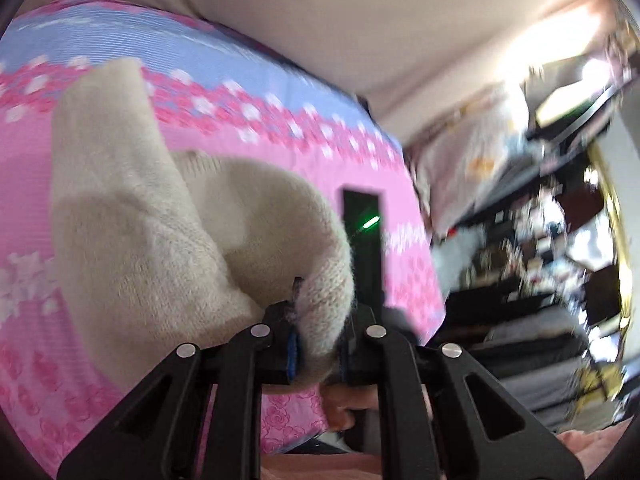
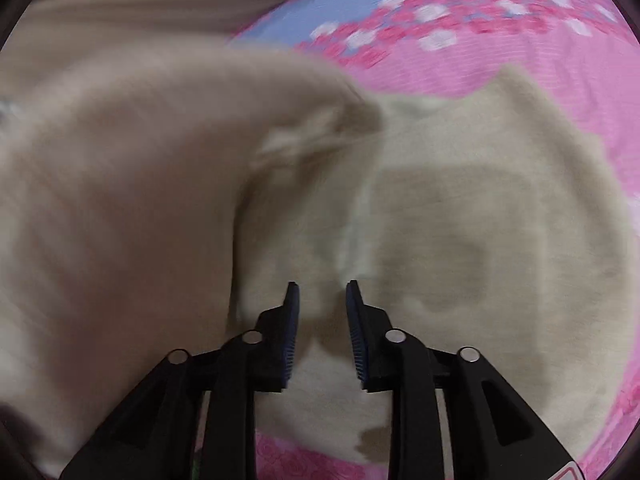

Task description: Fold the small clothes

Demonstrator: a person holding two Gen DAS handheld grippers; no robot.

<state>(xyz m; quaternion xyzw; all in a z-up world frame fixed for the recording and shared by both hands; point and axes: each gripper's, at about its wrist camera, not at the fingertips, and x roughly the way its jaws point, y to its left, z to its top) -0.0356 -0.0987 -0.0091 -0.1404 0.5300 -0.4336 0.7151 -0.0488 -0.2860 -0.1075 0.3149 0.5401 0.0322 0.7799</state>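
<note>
Cream knit garment (image 1: pixel 132 216) is clamped in the left gripper (image 1: pixel 318 344) above the pink floral bedsheet (image 1: pixel 280 152), while the right gripper (image 2: pixel 322 336) hovers, fingers apart.

The left wrist view is aimed low along the pink floral sheet (image 1: pixel 208 156), toward cluttered shelves (image 1: pixel 552 240) at frame right. The right wrist view is pointed closely down; the cream knit garment (image 1: pixel 144 236) is shared.

The knitted garment (image 1: pixel 132 216) is spread on the bedsheet (image 1: pixel 248 80), one fold of it being clamped between the jaws of the left gripper (image 1: pixel 318 344), while the right gripper (image 2: pixel 322 320) is held parted just above its flat part (image 2: pixel 480 220).
</note>
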